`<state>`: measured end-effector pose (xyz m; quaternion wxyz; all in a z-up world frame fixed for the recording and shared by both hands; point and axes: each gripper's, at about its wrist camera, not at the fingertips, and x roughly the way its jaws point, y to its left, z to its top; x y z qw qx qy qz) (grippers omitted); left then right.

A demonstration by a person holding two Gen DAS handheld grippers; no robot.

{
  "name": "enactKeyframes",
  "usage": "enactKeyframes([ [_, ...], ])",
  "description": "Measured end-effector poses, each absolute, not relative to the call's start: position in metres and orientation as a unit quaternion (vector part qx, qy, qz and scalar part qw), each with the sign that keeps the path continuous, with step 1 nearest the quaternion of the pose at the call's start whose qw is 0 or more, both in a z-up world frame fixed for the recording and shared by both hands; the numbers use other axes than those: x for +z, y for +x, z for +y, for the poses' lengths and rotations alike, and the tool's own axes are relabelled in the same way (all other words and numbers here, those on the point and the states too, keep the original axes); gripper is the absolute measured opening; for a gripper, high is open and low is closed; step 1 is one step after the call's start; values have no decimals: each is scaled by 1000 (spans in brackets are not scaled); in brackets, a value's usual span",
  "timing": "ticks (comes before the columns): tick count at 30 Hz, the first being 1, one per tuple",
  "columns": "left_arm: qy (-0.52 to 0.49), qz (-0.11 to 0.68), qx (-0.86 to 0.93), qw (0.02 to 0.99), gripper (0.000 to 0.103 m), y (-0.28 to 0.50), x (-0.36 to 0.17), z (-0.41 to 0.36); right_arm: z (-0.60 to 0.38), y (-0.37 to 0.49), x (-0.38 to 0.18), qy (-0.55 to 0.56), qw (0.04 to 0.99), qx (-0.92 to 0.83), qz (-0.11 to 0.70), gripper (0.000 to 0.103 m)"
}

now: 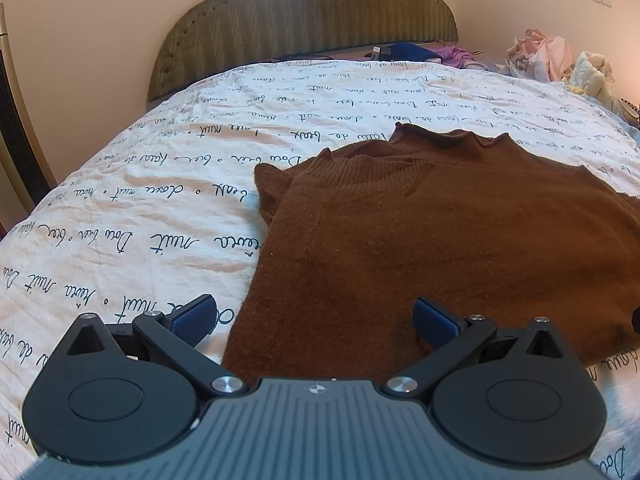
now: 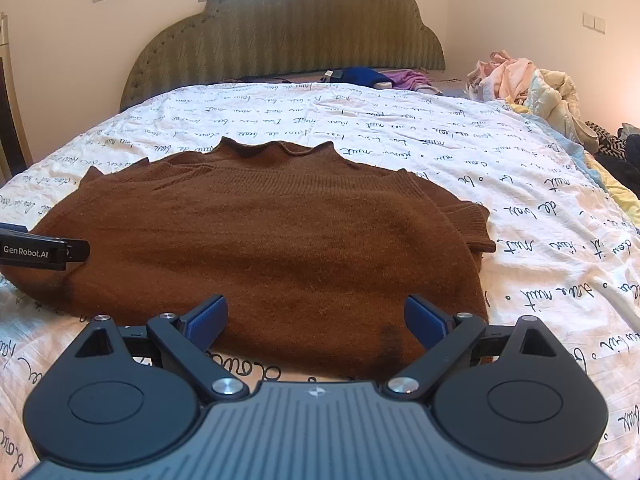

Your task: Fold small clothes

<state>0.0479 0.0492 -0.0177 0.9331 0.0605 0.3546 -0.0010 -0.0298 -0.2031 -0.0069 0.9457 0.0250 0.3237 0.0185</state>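
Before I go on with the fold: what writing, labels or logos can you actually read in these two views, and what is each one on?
"GenRobot.AI": white letters on the side of the left gripper, seen from the right wrist view.
Cursive script printed all over the white bedsheet: upside down from here; "nuit" and "de" seem to repeat, the rest is not reliably readable.
Small cross-in-circle emblem on the right gripper body: a sign only, no letters.
Brown sweater: no visible label.

Fuzzy matt knit sweater point(image 2: 260, 240) on smooth printed cotton sheet point(image 2: 440, 136).
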Motion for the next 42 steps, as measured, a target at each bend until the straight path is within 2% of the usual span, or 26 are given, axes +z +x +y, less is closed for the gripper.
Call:
enactKeyframes([
  [42,61,359,2,931,103,51,-19,54,-166,-35,3,-19,950,60,306,96],
])
